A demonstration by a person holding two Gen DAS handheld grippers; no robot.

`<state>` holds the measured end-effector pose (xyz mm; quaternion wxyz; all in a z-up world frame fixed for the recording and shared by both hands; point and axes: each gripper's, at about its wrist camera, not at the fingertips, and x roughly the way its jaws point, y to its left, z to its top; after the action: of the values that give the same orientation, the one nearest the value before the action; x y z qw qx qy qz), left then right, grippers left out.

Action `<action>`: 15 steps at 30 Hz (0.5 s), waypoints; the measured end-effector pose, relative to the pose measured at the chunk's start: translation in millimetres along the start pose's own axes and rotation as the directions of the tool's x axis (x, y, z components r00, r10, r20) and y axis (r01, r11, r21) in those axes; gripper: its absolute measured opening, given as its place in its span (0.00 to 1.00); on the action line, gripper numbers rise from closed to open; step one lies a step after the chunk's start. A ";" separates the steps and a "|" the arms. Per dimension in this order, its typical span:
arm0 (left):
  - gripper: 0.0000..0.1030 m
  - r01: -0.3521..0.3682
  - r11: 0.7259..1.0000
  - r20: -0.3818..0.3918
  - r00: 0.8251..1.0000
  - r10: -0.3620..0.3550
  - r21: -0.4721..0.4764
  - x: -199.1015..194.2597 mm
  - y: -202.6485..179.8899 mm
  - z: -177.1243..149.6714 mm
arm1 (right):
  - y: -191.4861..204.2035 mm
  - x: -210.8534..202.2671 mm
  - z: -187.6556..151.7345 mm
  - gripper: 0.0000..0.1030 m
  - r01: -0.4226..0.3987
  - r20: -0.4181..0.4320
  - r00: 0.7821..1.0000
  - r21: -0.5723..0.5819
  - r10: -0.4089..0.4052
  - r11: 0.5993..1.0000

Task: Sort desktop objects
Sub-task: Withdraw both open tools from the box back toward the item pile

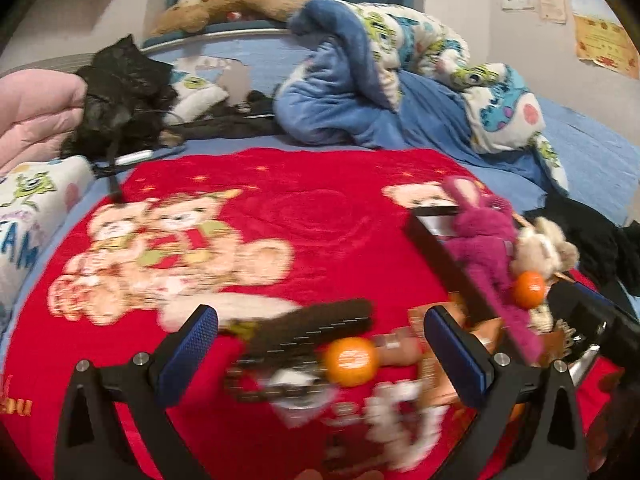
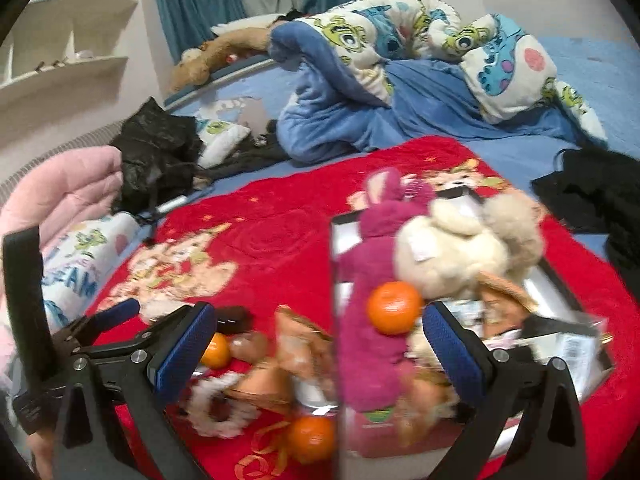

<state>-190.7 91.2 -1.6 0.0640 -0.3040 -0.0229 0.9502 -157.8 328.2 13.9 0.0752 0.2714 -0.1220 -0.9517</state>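
Toys and oranges lie scattered on a red blanket (image 1: 320, 216) spread over a bed, and both views are blurred by motion.

In the left wrist view, a pink quilt (image 1: 36, 112) sits at the far left edge, with a black bag (image 1: 120, 92) just beside it. The left gripper (image 1: 320, 340) is spread wide with nothing between its blue pads. Between and beyond the pads lie a dark brush-like thing (image 1: 312, 320), too smeared to name, and an orange (image 1: 351, 361), with a small white toy (image 1: 304, 388) near it. Further right, a box (image 1: 440, 240) holds a magenta plush (image 1: 484, 236), a cream plush (image 1: 544, 244) and a second orange (image 1: 529, 289) resting against them. A blue duvet (image 1: 360, 92) is heaped behind.

In the right wrist view, the left gripper (image 2: 120, 320) shows at the left edge, near the first orange (image 2: 215, 351). The right gripper (image 2: 320, 332) also stands wide apart, gripping nothing. Between its fingers lie a brown toy (image 2: 296, 344), a white ring-shaped toy (image 2: 218, 404) and another orange (image 2: 311, 438) on the blanket (image 2: 280, 216). The magenta plush (image 2: 372, 264) hangs over the near wall of the box (image 2: 560, 280), the orange (image 2: 394, 307) touching it, with the cream plush (image 2: 460, 248) inside to its right. Black cloth (image 2: 592, 192) lies far right on the bed.
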 end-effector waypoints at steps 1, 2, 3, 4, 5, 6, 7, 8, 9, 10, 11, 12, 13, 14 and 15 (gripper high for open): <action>1.00 -0.009 1.000 0.002 1.000 0.009 -0.010 -1.6 11.0 -0.9 | 3.4 3.9 -1.1 1.00 -0.008 -0.003 1.000 0.015 0.008 1.000; 1.00 -0.017 0.999 0.001 1.000 0.017 -0.027 -3.1 22.4 -2.0 | 6.0 6.4 -1.5 1.00 -0.014 -0.004 1.000 0.024 0.014 1.000; 1.00 -0.022 0.999 0.000 1.000 0.022 -0.043 -4.7 32.3 -3.3 | 10.6 10.4 -1.4 1.00 -0.029 -0.005 1.000 0.031 0.029 0.999; 1.00 -0.025 0.998 -0.003 1.000 0.025 -0.061 -6.4 43.0 -5.3 | 15.2 12.7 -1.0 1.00 -0.038 -0.004 0.999 0.027 0.038 0.999; 1.00 -0.028 0.997 -0.007 1.000 0.028 -0.073 -7.7 51.7 -6.8 | 17.9 13.9 -0.5 1.00 -0.042 -0.003 0.999 0.024 0.042 0.999; 1.00 -0.034 0.996 -0.009 0.999 0.034 -0.081 -9.0 59.3 -8.5 | 23.0 16.9 -0.2 1.00 -0.051 -0.002 0.999 0.018 0.051 0.999; 1.00 -0.043 0.995 -0.010 0.999 0.042 -0.087 -10.2 66.1 -9.8 | 25.6 19.4 0.2 1.00 -0.059 -0.006 0.998 0.017 0.059 0.998; 1.00 -0.050 0.995 -0.012 0.999 0.049 -0.090 -10.8 71.7 -11.0 | 27.9 22.3 -0.1 1.00 -0.067 -0.010 0.998 0.017 0.067 0.998; 1.00 -0.054 0.994 -0.014 0.998 0.053 -0.093 -10.6 76.3 -11.5 | 30.8 24.5 -0.8 1.00 -0.073 -0.016 0.997 0.016 0.073 0.997; 1.00 -0.056 0.993 -0.018 0.998 0.054 -0.100 -10.2 80.8 -12.7 | 34.3 28.1 -1.4 1.00 -0.074 -0.023 0.997 0.009 0.074 0.997; 1.00 -0.054 0.993 -0.027 0.998 0.052 -0.106 -8.3 83.9 -13.9 | 37.9 31.5 -2.2 1.00 -0.072 -0.031 0.997 -0.002 0.072 0.997; 1.00 -0.053 0.992 -0.037 0.998 0.050 -0.110 -6.2 86.0 -15.5 | 39.7 32.8 -3.0 1.00 -0.071 -0.035 0.997 -0.009 0.071 0.997; 1.00 -0.054 0.992 -0.047 0.998 0.049 -0.112 -3.7 87.9 -17.2 | 42.7 34.9 -4.0 1.00 -0.070 -0.041 0.997 -0.020 0.069 0.997; 1.00 -0.056 0.993 -0.059 0.997 0.050 -0.108 -1.0 88.4 -18.7 | 44.6 36.5 -4.8 1.00 -0.068 -0.044 0.997 -0.026 0.067 0.997; 1.00 -0.060 0.993 -0.069 0.996 0.054 -0.100 1.6 87.7 -19.8 | 46.1 38.1 -6.0 1.00 -0.068 -0.050 0.997 -0.032 0.066 0.997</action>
<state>-189.9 4.7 -25.9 0.0219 -0.3389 -0.0604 0.9386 -183.1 274.8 2.6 0.1147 0.2892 -0.1131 -0.9436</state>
